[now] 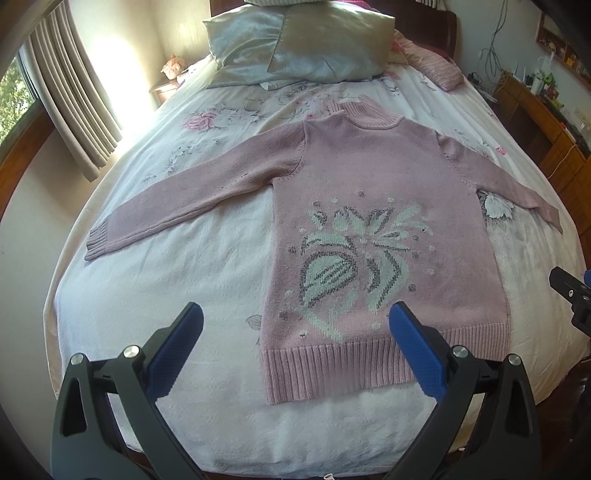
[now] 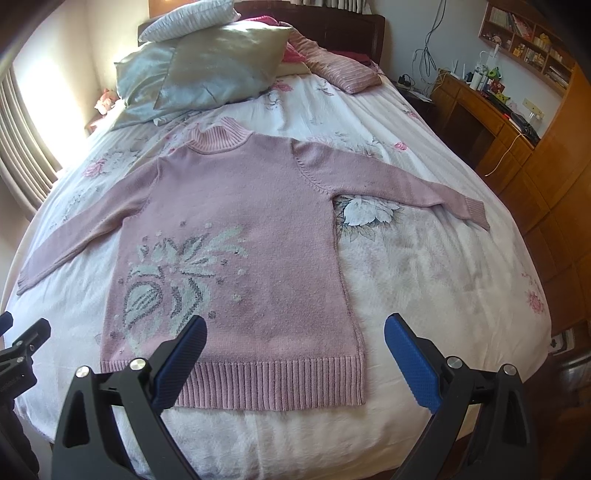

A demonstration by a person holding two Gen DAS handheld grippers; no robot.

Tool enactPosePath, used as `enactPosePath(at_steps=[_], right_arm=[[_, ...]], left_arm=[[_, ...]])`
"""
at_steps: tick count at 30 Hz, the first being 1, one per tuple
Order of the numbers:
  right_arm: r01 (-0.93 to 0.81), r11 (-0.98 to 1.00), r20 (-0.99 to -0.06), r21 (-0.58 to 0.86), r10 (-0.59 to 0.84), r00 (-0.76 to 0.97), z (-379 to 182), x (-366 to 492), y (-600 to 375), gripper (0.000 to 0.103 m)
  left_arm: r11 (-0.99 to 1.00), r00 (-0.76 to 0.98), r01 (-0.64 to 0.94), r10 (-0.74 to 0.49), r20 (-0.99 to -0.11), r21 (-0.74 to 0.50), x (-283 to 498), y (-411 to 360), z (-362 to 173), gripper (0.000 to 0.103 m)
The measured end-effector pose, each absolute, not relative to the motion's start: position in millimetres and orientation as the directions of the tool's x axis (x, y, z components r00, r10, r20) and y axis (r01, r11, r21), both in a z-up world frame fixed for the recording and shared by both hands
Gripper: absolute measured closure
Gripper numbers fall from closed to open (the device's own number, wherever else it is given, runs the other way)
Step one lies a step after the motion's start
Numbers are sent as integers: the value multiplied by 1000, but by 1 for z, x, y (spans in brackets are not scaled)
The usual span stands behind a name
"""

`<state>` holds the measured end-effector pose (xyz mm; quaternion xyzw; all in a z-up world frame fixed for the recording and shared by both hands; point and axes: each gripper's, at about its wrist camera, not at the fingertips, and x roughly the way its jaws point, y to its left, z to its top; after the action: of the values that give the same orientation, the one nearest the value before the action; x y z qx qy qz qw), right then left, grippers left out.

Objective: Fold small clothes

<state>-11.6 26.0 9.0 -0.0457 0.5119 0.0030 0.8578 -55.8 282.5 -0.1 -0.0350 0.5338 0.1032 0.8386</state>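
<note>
pink knitted sweater [image 1: 373, 192] with a ribbed turtleneck collar, ribbed hem and a pale green and grey floral motif lies flat and face up on the white floral bedspread [image 1: 184, 280], both sleeves spread out to the sides. in the left wrist view its hem sits at 6 o'clock near the foot of the bed, its collar points to 12 o'clock, one sleeve reaches toward 9 o'clock and the other toward 3 o'clock. the left gripper [image 1: 295, 349], black with blue ribbed pads, hangs above the hem with its jaws spread wide and nothing between them; its right-hand pad overlaps the hem in the picture, though contact cannot be told. the right gripper [image 2: 293, 360], of the same build, hovers over the hem in the right wrist view, its jaws likewise wide apart and empty. two silvery satin pillows [image 2: 207, 62] lie at 12 o'clock by the dark wooden headboard [image 2: 332, 26], with a pink striped cushion [image 2: 343, 70] beside them. beige pleated curtains [image 1: 70, 92] hang at 10 o'clock, and a wooden desk with cluttered shelves [image 2: 491, 107] stands at 2 o'clock.
</note>
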Motion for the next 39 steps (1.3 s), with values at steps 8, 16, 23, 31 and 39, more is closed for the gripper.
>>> enactPosePath(at_steps=[8,16,23,31,39], right_arm=[[-51,997,-877,-61,-29,479,12,-10,24,5],[-52,997,-879,-51,-20,476,10,-8,20,5],[-56,997,-878,-45,-13,479,8,-4,17,5],[-58,997,-876,-44,-10,483,8,-3,18,5],[-61,997,-874,-42,-8,486,9,-4,19,5]], left_arm=[[974,413,-219,143,-899,55,-58,279,0,3],[973,407,-224,149,-901,60,-57,278,-1,3],[972,406,-226,148,-902,58,-57,277,-1,3],[972,404,-227,148,-903,58,-57,278,-2,3],[971,403,-232,152,-903,60,-57,278,-2,3]])
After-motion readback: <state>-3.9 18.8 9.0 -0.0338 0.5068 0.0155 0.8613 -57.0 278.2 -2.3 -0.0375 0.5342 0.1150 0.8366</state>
